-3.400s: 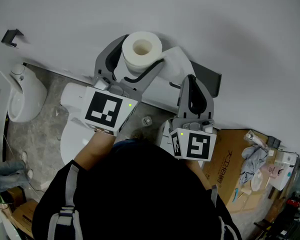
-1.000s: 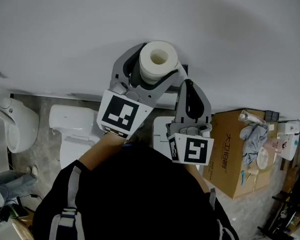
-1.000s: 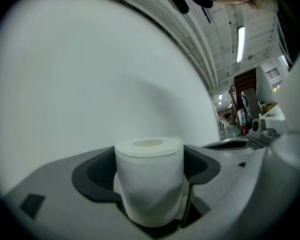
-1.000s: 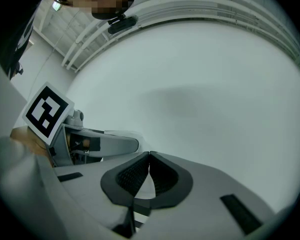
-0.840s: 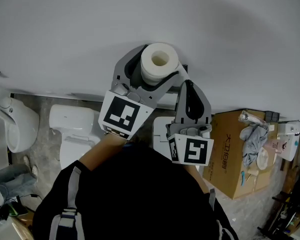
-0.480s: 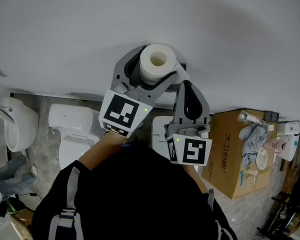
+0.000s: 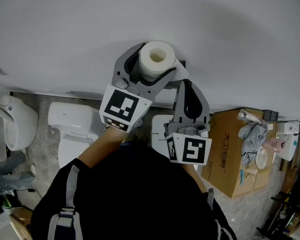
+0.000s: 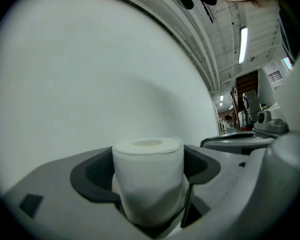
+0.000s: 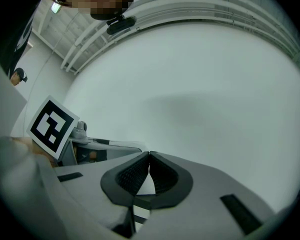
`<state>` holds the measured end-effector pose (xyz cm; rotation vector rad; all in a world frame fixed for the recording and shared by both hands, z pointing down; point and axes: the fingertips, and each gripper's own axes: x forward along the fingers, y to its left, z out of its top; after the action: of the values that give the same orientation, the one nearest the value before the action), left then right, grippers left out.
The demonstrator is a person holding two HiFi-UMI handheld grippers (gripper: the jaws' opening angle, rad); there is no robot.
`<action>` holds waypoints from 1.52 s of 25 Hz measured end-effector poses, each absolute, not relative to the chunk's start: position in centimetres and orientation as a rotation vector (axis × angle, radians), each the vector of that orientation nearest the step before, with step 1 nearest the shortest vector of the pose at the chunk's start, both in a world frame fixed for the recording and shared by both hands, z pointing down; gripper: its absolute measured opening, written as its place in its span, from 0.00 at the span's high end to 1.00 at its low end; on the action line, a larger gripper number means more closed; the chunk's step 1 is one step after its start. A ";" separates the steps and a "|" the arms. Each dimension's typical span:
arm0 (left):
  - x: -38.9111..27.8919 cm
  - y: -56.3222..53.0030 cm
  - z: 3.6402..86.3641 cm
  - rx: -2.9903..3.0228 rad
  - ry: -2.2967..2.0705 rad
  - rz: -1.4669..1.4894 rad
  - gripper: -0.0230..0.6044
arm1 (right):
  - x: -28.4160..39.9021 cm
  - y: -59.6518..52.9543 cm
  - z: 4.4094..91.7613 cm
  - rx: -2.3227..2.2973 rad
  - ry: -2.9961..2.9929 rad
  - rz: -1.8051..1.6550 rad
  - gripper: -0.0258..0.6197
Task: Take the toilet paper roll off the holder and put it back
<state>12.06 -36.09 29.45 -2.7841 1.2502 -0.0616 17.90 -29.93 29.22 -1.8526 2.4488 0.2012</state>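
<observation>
A white toilet paper roll (image 7: 157,58) stands on end against the white wall (image 7: 140,14), its hollow core facing me. My left gripper (image 7: 155,64) is shut on the roll, one grey jaw on each side. The left gripper view shows the same roll (image 8: 149,176) squeezed in the dark jaw pads of that gripper (image 8: 148,159). Just right of it and lower, my right gripper (image 7: 186,83) is shut with nothing in it. Its pads meet at the tips in the right gripper view (image 9: 149,155). A dark bit of the holder (image 7: 181,63) peeks out behind the roll.
Below are a white toilet (image 7: 72,129) at the left, a second white fixture (image 7: 12,121) at the far left and a white tank (image 7: 159,130) under my arms. A cardboard box (image 7: 232,154) with cloth (image 7: 252,134) on it stands at the right.
Over the last second my left gripper has carried the roll slightly up and left along the wall. The right gripper has stayed shut beside it.
</observation>
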 end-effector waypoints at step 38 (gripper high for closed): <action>2.1 -26.7 30.4 -2.667 1.539 0.040 0.95 | 12.5 -25.2 28.8 -1.777 2.481 0.231 0.92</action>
<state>2.13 -26.69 30.42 -2.6672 1.5386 0.0401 12.46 -25.23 28.78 -1.7766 2.4812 0.2312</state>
